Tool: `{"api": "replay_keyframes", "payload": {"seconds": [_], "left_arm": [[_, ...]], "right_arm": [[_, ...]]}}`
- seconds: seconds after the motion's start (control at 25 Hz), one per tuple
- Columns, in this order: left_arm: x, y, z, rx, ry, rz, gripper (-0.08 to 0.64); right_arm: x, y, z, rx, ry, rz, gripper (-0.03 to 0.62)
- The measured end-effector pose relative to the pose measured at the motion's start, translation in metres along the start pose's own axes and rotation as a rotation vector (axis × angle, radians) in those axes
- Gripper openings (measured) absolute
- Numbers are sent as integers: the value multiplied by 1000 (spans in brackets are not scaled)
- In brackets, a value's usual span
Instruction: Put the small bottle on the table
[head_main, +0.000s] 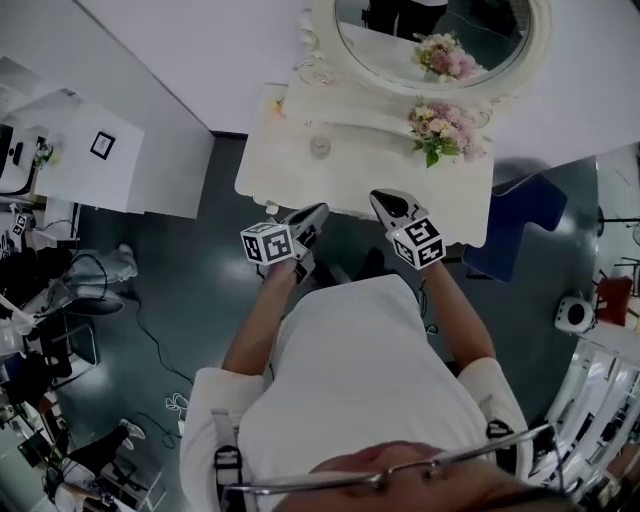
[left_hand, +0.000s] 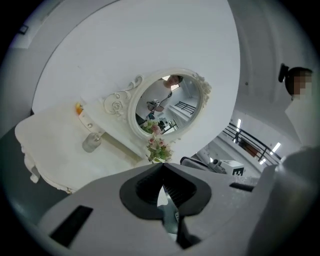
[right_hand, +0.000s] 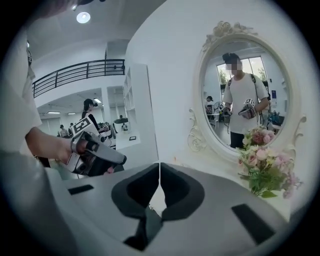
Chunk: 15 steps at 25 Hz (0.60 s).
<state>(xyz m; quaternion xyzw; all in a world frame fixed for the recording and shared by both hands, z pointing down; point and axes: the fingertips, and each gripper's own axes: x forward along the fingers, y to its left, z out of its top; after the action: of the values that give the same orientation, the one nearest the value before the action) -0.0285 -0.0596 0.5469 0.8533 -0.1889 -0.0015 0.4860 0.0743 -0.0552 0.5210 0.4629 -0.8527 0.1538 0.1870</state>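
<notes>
Standing right by this setup, so here's what I see. The person faces a white vanity tabletop (head_main: 280, 175) with a scalloped edge, and a big oval white-framed mirror (head_main: 440, 25) stands at the back of it. The small clear glass bottle (head_main: 320, 147) is upright on the tabletop, toward the left side, just in front of the mirror's base. Nothing is touching it. A bunch of pink and cream flowers (head_main: 440, 130) sits on the right of the tabletop, well apart from the bottle. There's also a tiny orange thing (head_main: 275, 103) at the back left corner that I can't make out.

Left hand-held gripper (left_hand: 161, 167): jaws pressed together with nothing between them, held at the tabletop's near edge. Right hand-held gripper (right_hand: 159, 166): same deal, jaws together and empty, also at the near edge, a bit to the right of the left one. Both point toward the mirror, and the bottle is clear of both. In the right gripper view you can see the person reflected in the mirror, with a gripper in each hand.
</notes>
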Motion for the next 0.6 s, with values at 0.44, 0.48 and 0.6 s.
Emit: {"api": "replay_keyframes", "payload": {"seconds": [0.44, 0.48, 0.6], "left_arm": [[21, -22, -3, 273, -6, 124, 3], [23, -24, -3, 284, -17, 127, 3], [23, -31, -4, 272, -52, 117, 3]], "right_arm": [[-42, -34, -9, -18, -28, -35, 12], [-43, -38, -12, -12, -29, -29, 14], [-46, -43, -17, 38, -41, 2, 11]]}}
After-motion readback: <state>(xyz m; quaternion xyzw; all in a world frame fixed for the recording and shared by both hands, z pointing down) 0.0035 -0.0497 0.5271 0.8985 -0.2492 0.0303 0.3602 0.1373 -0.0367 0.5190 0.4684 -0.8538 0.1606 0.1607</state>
